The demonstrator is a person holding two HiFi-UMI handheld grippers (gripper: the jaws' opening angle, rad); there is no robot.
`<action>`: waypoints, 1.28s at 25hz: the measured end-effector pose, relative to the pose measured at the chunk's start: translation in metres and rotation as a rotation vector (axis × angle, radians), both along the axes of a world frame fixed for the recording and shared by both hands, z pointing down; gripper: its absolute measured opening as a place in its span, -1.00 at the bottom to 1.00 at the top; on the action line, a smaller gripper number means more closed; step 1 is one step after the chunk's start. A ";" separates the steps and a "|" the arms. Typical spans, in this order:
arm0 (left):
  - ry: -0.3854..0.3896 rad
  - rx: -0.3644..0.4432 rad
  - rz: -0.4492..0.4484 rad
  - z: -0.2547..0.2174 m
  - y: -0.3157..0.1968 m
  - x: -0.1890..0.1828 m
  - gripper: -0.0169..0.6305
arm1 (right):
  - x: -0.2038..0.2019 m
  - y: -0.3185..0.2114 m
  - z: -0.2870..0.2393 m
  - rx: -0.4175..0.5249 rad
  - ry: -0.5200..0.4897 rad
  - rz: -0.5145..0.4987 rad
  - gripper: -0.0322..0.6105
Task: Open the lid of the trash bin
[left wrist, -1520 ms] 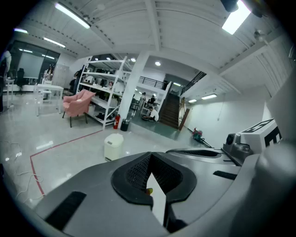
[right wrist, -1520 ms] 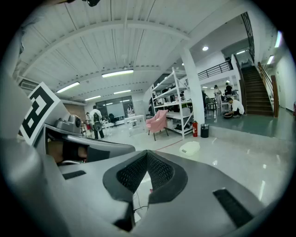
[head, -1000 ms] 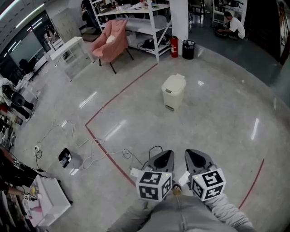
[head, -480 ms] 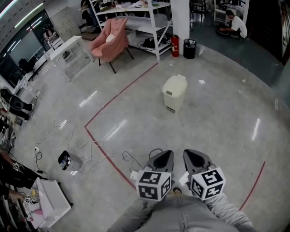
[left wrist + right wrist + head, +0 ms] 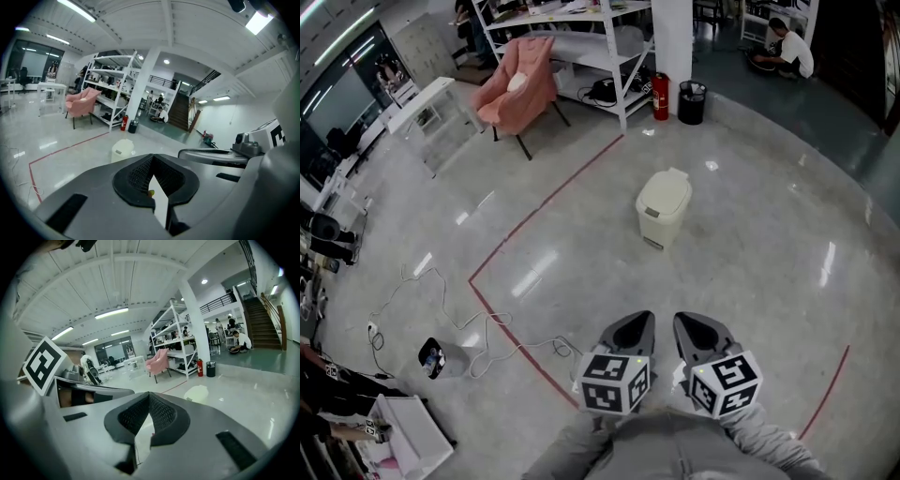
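The cream plastic trash bin (image 5: 662, 208), lid down, stands well ahead, midway between my left claw (image 5: 636, 323) and right claw (image 5: 691, 323), both pressed together and empty.

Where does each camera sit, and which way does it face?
Head view: on the person's head, looking steeply down at the cream trash bin, left tongs, right tongs and grey sleeves.
Left gripper view: rides the left tongs, looking along their shut jaws toward the trash bin; right tongs show at right.
Right gripper view: rides the right tongs, same way; left tongs show at left.
Shared: all three show the trash bin.
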State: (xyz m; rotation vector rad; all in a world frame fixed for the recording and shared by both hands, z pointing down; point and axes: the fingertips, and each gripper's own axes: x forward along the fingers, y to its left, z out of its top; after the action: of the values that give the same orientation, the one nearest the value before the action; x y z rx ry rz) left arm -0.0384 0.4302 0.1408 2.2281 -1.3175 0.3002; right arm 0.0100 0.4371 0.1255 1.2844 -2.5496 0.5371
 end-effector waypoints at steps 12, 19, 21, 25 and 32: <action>0.000 -0.043 0.061 0.006 -0.114 -0.026 -0.93 | -0.022 -0.116 0.008 -0.029 0.021 0.071 -0.91; -0.003 -0.061 0.113 0.019 -0.161 -0.036 -0.93 | -0.036 -0.166 0.018 -0.038 0.035 0.099 -0.91; -0.009 -0.065 0.122 0.023 -0.172 -0.037 -0.93 | -0.038 -0.176 0.022 -0.046 0.036 0.108 -0.91; -0.015 -0.085 0.117 0.033 -0.193 -0.042 -0.93 | -0.037 -0.193 0.029 -0.069 0.042 0.115 -0.91; -0.024 -0.132 0.096 0.054 -0.236 -0.038 -0.93 | -0.023 -0.232 0.048 -0.125 0.047 0.116 -0.91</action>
State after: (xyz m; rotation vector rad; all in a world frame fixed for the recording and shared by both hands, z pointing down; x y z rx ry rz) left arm -0.0763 0.1940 0.1949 2.1863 -1.1697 0.4375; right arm -0.0130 0.2052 0.1736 1.3892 -2.3738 0.6692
